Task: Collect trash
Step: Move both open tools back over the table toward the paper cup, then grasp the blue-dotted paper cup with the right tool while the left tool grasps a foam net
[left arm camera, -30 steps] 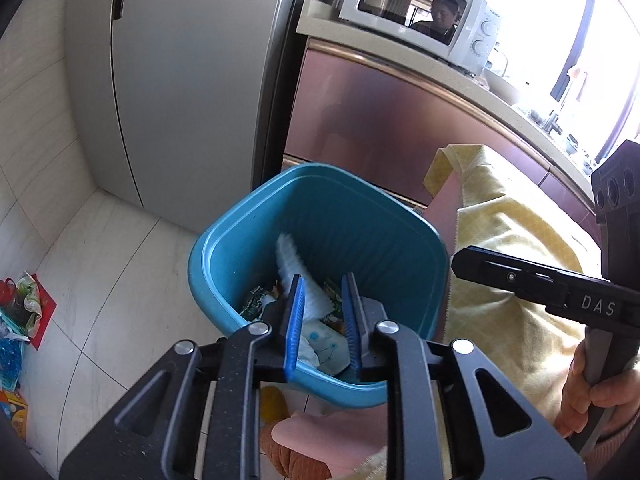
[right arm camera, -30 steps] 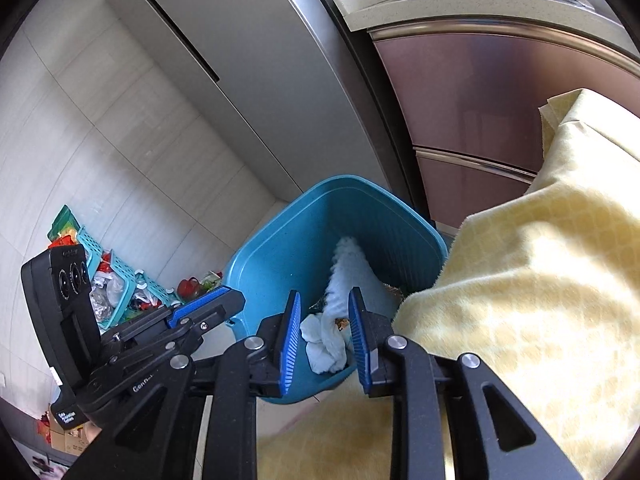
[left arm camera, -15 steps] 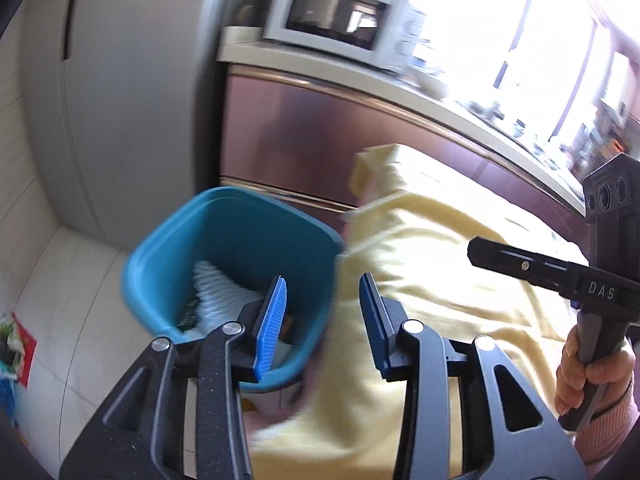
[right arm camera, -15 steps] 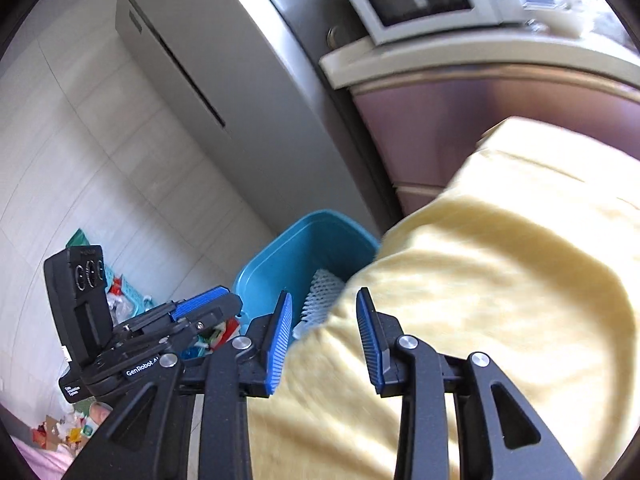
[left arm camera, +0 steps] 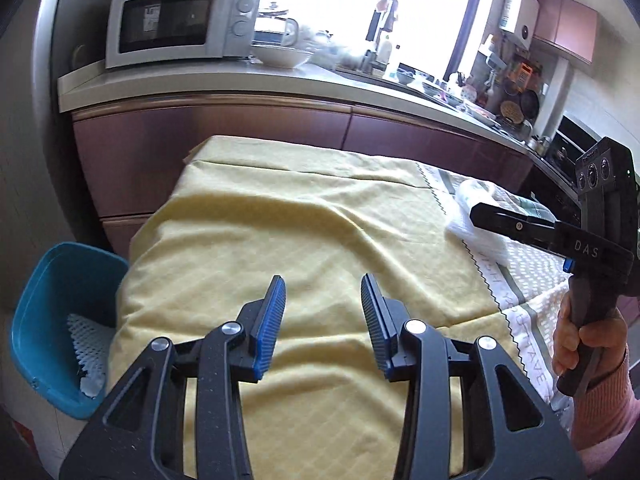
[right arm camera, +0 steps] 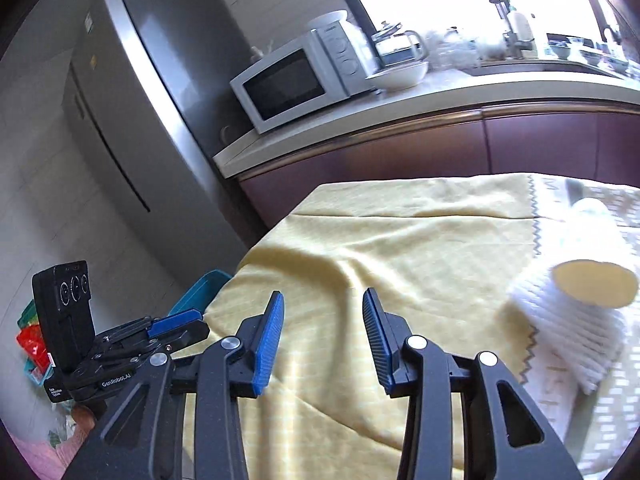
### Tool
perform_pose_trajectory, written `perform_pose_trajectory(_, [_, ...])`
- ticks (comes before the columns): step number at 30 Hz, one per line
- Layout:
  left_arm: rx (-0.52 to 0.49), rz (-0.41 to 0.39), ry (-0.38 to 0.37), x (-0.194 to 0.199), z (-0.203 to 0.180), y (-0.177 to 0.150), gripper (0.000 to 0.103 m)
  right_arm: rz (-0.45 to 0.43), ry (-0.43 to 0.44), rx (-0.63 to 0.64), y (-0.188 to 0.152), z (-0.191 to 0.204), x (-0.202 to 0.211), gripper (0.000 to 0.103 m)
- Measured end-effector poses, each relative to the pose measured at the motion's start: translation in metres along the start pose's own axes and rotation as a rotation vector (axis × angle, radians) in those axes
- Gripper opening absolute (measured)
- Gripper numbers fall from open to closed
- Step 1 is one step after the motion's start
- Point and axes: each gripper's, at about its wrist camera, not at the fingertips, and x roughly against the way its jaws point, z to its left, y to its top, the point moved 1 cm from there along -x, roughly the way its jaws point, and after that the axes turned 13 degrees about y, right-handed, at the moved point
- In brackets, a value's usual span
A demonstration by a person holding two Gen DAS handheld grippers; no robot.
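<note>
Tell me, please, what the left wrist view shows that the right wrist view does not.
Only the left wrist view looks into the blue plastic bin, where white foam netting lies. Only the right wrist view shows the tall grey refrigerator and a ribbed white foam sleeve with a pale yellow end. Both share the yellow tablecloth and white microwave.

Hard daylight pours through the window (left arm camera: 360,16) at the top of both views, blown to pure white. The yellow tablecloth (left arm camera: 300,240) is evenly lit, slightly smeared. Fisheye bending curves the counter (right arm camera: 400,104); corners fall black.
</note>
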Motion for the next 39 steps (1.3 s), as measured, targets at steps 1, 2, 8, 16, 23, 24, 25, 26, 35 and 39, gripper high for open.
perform_pose_trajectory(1, [-0.019, 0.003, -0.01, -0.003, -0.012, 0.002, 0.039, -0.018, -0.025, -0.01, 0.0, -0.008, 0.008, 0.039])
perform_pose_trajectory(2, [-0.036, 0.006, -0.02, -0.007, -0.025, 0.003, 0.039, -0.034, -0.049, -0.02, 0.0, -0.016, 0.017, 0.039])
perform_pose_trajectory(8, [-0.121, 0.038, -0.088, -0.036, -0.084, 0.018, 0.04, -0.107, -0.183, -0.048, -0.001, -0.062, 0.063, 0.039])
perform_pose_trajectory(16, [-0.198, 0.088, -0.145, -0.075, -0.15, 0.037, 0.045, -0.098, -0.331, -0.074, 0.003, -0.115, 0.078, 0.044])
perform_pose_trajectory(23, [-0.221, 0.153, -0.178, -0.114, -0.187, 0.049, 0.049, -0.013, -0.383, -0.081, 0.003, -0.145, 0.063, 0.044])
perform_pose_trajectory(24, [-0.225, 0.162, -0.178, -0.12, -0.191, 0.05, 0.049, -0.006, -0.384, -0.083, 0.004, -0.148, 0.061, 0.044])
perform_pose_trajectory(25, [-0.228, 0.169, -0.177, -0.125, -0.195, 0.052, 0.049, 0.001, -0.388, -0.079, 0.005, -0.149, 0.059, 0.044])
perform_pose_trajectory(26, [-0.231, 0.176, -0.182, -0.129, -0.199, 0.054, 0.049, 0.008, -0.391, -0.074, 0.007, -0.15, 0.057, 0.044])
perform_pose_trajectory(35, [-0.239, 0.241, -0.195, -0.167, -0.218, 0.066, 0.052, -0.002, -0.369, -0.075, 0.017, -0.158, 0.056, 0.02])
perform_pose_trajectory(39, [-0.226, 0.273, -0.231, -0.178, -0.223, 0.068, 0.05, -0.02, -0.348, -0.096, 0.017, -0.163, 0.06, 0.009])
